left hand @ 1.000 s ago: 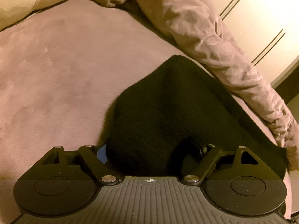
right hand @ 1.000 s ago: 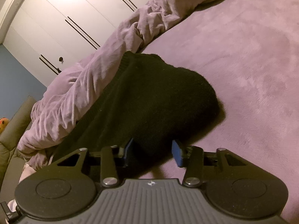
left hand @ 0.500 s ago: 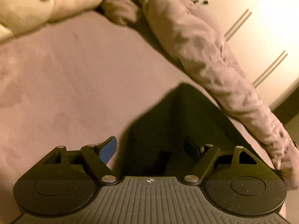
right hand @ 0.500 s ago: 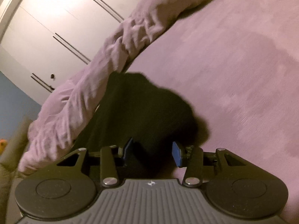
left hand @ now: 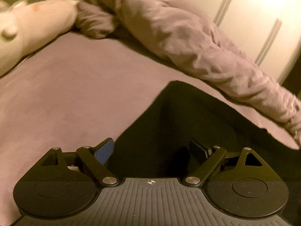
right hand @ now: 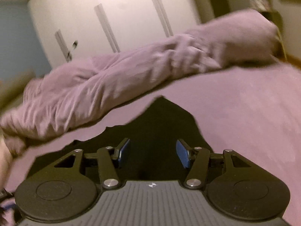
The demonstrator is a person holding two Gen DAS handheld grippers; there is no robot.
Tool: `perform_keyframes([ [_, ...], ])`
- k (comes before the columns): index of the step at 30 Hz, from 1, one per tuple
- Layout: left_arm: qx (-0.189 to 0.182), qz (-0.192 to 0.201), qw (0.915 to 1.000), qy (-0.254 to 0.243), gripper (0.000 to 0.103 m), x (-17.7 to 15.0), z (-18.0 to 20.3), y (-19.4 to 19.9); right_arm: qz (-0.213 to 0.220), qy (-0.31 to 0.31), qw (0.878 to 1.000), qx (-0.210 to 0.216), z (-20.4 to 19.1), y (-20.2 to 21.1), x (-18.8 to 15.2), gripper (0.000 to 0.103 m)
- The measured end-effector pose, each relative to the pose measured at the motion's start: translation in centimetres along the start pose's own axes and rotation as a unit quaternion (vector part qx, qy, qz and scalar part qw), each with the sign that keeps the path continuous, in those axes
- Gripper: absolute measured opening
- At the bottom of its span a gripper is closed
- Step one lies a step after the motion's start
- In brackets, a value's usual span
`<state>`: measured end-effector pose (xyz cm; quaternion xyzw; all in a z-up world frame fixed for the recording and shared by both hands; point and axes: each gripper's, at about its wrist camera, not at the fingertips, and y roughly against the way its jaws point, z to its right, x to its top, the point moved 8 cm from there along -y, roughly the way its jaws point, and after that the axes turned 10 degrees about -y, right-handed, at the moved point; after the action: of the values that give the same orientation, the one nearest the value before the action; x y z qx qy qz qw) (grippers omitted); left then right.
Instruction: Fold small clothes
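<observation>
A black knitted garment point(left hand: 188, 122) lies flat on the purple bed point(left hand: 65, 94), one corner pointing away from me. My left gripper point(left hand: 150, 150) hovers over its near edge with the jaws wide and still opening. Its blue pads point(left hand: 104, 151) press on nothing. In the blurred right wrist view the same garment point(right hand: 161, 120) lies just beyond my right gripper point(right hand: 153, 153). That gripper's jaws are opening too. The dark cloth shows in the gap between them, but the pads point(right hand: 183, 155) stand clear of it.
A rumpled purple duvet point(left hand: 197, 43) point(right hand: 112, 86) runs in a long ridge along the far side of the garment. A cream pillow point(left hand: 32, 24) sits at the left. White wardrobe doors point(right hand: 116, 18) stand behind the bed.
The garment bulged up between the jaws of both grippers a second ago and now lies flat. Both pairs of jaws have widened. The right gripper has risen and rolled, so its view is blurred.
</observation>
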<state>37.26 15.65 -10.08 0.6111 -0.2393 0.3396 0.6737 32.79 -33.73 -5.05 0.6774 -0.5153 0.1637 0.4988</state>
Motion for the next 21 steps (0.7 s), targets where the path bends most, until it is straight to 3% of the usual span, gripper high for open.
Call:
perform_keyframes([
  [3,0.010,0.013,0.9984,-0.055,0.094,1.8,1.6,-1.7,-0.030,0.076,0.997,-0.006,-3.9,-3.7,0.4,0.054],
  [7,0.020,-0.008,0.9948,-0.099,0.094,3.0,3.0,-5.1,-0.100,0.099,0.990,0.025,-8.1,-8.3,-0.8,0.055],
  [10,0.013,-0.010,0.9919,-0.126,0.093,2.7,4.2,-6.6,-0.148,0.167,0.975,-0.001,-10.5,-11.5,-3.8,0.041],
  [11,0.014,-0.008,0.9910,-0.133,0.093,2.6,4.5,-6.9,-0.157,0.200,0.967,-0.015,-11.0,-12.4,-5.0,0.042],
  [12,0.015,-0.008,0.9897,-0.142,0.093,2.5,4.7,-7.3,-0.157,0.225,0.961,-0.033,-11.3,-13.3,-5.9,0.042],
  [16,0.026,-0.022,0.9855,-0.166,0.098,2.5,5.4,-9.2,-0.130,0.222,0.965,-0.055,-12.3,-15.6,-5.9,0.042],
  [21,0.032,-0.028,0.9887,-0.144,0.103,2.9,4.8,-11.2,-0.108,0.222,0.967,-0.064,-11.6,-17.7,-5.9,0.047],
])
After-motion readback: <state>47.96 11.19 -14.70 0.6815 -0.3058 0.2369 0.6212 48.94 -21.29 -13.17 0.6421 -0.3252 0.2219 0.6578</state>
